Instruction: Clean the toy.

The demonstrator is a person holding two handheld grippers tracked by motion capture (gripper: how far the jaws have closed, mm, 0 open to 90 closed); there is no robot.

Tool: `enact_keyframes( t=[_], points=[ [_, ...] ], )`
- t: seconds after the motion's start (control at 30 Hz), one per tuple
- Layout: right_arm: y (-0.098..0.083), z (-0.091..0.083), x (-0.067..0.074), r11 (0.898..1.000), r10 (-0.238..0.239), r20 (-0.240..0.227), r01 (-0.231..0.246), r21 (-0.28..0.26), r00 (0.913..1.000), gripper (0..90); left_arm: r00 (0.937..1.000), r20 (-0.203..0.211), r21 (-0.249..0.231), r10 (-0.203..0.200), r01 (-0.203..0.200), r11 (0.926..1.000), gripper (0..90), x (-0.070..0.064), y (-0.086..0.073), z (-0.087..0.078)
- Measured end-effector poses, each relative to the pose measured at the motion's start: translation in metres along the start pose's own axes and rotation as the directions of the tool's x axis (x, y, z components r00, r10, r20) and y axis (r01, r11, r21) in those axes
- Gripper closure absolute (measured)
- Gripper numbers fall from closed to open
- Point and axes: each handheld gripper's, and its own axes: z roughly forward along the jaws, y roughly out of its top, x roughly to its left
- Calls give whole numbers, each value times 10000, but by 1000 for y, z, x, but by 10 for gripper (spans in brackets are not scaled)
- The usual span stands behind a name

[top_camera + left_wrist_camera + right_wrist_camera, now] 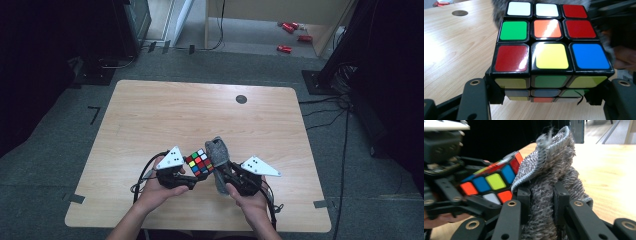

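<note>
light wood-grain worktop (150,120) with rounded corners and a round dark grommet (241,99) near its far edge; grey carpet floor (60,165) around it; small red items (290,27) lie on the floor beyond; the multicoloured plastic puzzle cube (199,162) is held above the near middle of the worktop, clamped between the jaws of the left gripper (192,181) at its lower layers; the right gripper (222,175) has its jaws closed on a grey woolly cloth (218,152), which touches the cube's right side.

The light wooden table (150,120) stands on grey carpet and bears 1 dark round disc (241,99) near its far edge.
</note>
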Motion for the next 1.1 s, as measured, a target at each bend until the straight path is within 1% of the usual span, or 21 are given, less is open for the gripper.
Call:
enact_keyframes(
  t=[0.03, 0.1, 0.17, 0.23, 0.3, 0.33, 0.4, 0.43, 0.5, 0.6, 0.7, 0.77, 0.8, 0.83, 0.87, 0.97, 1.0, 1.1],
  points=[
    [2, -1, 1, 10000, 9, -55, -9, -56, 10000, 741, 9998, 7, 174, 199, -199, 9996, 348, -2, -1, 2],
    [7, -5, 5, 9993, -70, -227, 61, -377, 9997, 740, 9983, 100, 407, 572, -576, 9975, 348, -7, -1, 5],
    [10, -7, 6, 9988, -123, -193, 114, -475, 9997, 740, 9974, 235, 406, 684, -693, 9968, 348, -12, 0, 7],
    [7, -6, 2, 9991, 30, -151, -37, -430, 9999, 740, 9967, 213, 417, 786, -794, 9960, 348, -14, 1, 8],
    [2, -2, -3, 9998, 82, -36, -83, -188, 10000, 740, 9973, 236, 277, 702, -709, 9971, 348, -13, 2, 6],
    [0, 0, -4, 9999, 131, -19, -132, -107, 9999, 740, 9983, 231, 155, 531, -535, 9984, 348, -10, 3, 3],
    [-4, 4, -6, 9997, 193, 24, -193, 141, 9998, 739, 9994, 36, 36, 332, -332, 9994, 348, -6, 3, 0],
    [-5, 4, -5, 9996, 203, 17, -203, 204, 9998, 739, 9997, 0, 15, 254, -254, 9997, 348, -4, 3, -1],
    [-2, 3, -2, 9999, 70, -18, -70, 157, 10000, 740, 9999, -30, 0, 169, -169, 9999, 348, -2, 1, -1],
    [5, -3, 4, 9999, -30, -144, 28, -146, 9999, 740, 9994, 62, 287, 354, -356, 9990, 348, -4, -1, 3],
    [10, -6, 8, 9991, -277, -32, 276, -314, 9996, 740, 9975, 256, 432, 656, -667, 9968, 349, -12, -1, 8],
    [9, -5, 3, 9994, -92, -69, 90, -327, 9999, 740, 9968, 266, 442, 759, -770, 9961, 349, -14, 0, 9],
    [7, -4, 0, 9996, 92, -96, -95, -265, 9999, 740, 9967, 280, 424, 763, -775, 9961, 348, -14, 1, 8],
    [5, -3, -2, 9997, 140, -99, -142, -190, 9999, 740, 9971, 277, 355, 712, -721, 9968, 348, -13, 1, 7],
    [2, -1, -4, 9998, 185, -59, -185, -78, 9998, 740, 9981, 266, 283, 559, -566, 9980, 348, -11, 1, 6],
    [-3, 4, -5, 9995, 216, -73, -215, 212, 9997, 741, 9997, 41, 184, 260, -261, 9995, 348, -2, 0, 2],
    [-3, 4, -4, 9995, 211, -94, -209, 231, 9997, 741, 9999, 7, 156, 164, -164, 9997, 348, 0, -1, 0],
    [3, 1, 1, 9999, 91, -196, -89, 63, 9998, 741, 9999, 7, 211, 146, -146, 9997, 349, 1, -1, 0]
  ],
)
